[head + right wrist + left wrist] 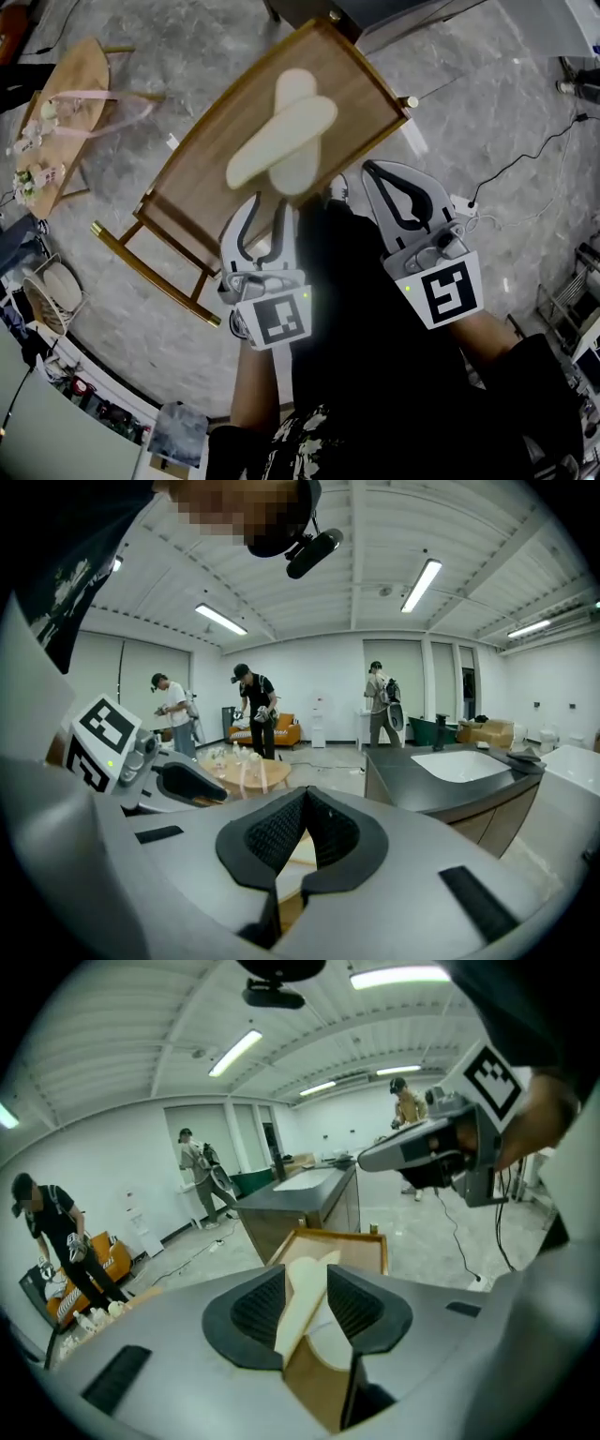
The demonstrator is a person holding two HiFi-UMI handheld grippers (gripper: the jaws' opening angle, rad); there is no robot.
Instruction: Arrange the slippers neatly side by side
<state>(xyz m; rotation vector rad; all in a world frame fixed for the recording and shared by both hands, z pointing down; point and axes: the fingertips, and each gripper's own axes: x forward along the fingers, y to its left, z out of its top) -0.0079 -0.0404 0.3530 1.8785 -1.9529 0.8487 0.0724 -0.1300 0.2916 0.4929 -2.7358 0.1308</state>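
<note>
1. Two slippers point(281, 131) were found crossed, one over the other, at the middle of the wooden tray table point(366, 103), not yet side by side.
2. Near the table's closer edge, the left gripper point(267, 208) was held released, jaws apart, probably ready for grasping.
3. Near that same edge, the right gripper point(372, 171) was held clenched on nothing.

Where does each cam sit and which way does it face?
Head view: on the person's head, steeply down at crossed slippers on a wooden tray table; forearms, left tool, right tool show.
Left gripper view: on left tool, along its open jaws at the slippers; right tool upper right.
Right gripper view: on right tool, along shut jaws across the room; left tool at left, dark clothing upper left.
Shared: head and left gripper views both show the crossed slippers.
</note>
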